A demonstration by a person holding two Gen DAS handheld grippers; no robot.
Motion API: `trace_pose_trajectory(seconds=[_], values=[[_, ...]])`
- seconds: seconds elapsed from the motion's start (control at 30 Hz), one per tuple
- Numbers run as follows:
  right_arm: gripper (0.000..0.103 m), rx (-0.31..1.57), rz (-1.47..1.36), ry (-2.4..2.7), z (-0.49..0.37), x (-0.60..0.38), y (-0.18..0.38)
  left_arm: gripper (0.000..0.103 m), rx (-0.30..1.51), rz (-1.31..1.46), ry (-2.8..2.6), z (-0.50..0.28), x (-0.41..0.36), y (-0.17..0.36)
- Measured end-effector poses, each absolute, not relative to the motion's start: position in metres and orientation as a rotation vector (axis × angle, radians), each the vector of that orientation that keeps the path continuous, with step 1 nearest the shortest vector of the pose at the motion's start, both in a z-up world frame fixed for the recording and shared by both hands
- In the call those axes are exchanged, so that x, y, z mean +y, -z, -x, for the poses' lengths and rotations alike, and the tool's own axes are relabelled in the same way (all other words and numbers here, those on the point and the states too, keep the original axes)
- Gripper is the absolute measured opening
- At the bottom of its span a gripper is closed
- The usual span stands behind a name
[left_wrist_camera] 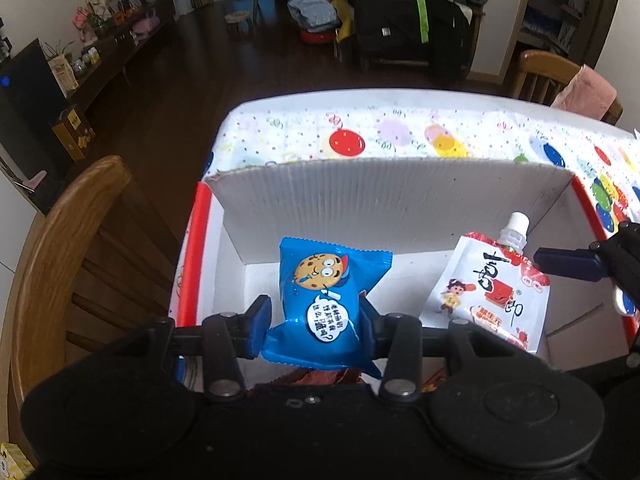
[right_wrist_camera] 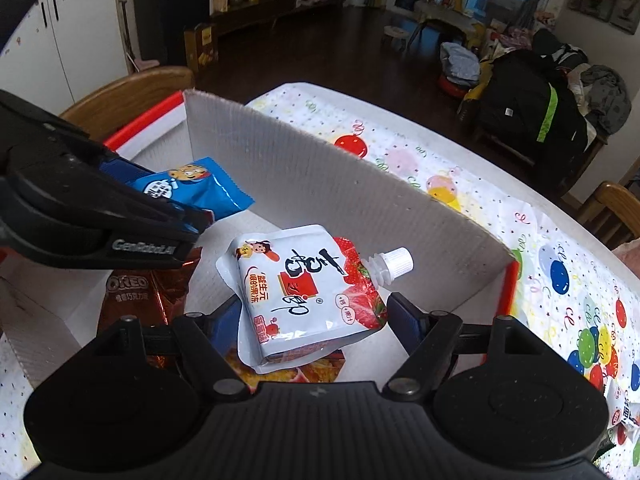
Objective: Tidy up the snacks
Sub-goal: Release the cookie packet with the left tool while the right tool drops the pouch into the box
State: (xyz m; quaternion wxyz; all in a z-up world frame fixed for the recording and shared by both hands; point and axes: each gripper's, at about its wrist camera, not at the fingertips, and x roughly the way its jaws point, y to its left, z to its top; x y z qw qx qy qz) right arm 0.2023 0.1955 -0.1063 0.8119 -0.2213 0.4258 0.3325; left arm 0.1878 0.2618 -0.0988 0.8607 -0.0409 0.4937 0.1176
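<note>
Left gripper (left_wrist_camera: 314,322): my jaws clamp the blue cookie packet (left_wrist_camera: 326,300), raised over the white cardboard box (left_wrist_camera: 384,200).
Right gripper (right_wrist_camera: 314,326): my jaws grip the white jelly pouch (right_wrist_camera: 308,292) above the box floor.
Box contents: brown Oreo packet (right_wrist_camera: 138,296) below.

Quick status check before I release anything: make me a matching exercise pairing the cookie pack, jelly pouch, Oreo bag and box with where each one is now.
Things:
1. cookie pack
2. jelly pouch
3. Oreo bag
4. box

Places:
A. on the balloon tablecloth
B. in the right gripper
C. lying on the box floor
D. in the left gripper

Pairs: 1-D, 2-B, 3-C, 4-A
</note>
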Motion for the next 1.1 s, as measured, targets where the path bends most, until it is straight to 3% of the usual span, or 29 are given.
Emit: trace_pose_trajectory(seconds=[0.73,0.8,0.9,1.1], values=[[0.080,1.006,0.488,-0.693,-0.201,0.194,0.126,0.047,1.124,0.059,-0.212,-0.198,0.252,0.118],[0.080,1.002,0.503,-0.696,-0.199,0.193,0.126,0.052,1.117,0.064,-0.210,-0.196,0.252,0.116],[0.080,0.997,0.524,-0.698,-0.196,0.193,0.126,0.073,1.098,0.050,-0.222,-0.195,0.250,0.113],[0.082,1.002,0.516,-0.696,-0.193,0.190,0.123,0.083,1.061,0.051,-0.236,-0.185,0.250,0.102]])
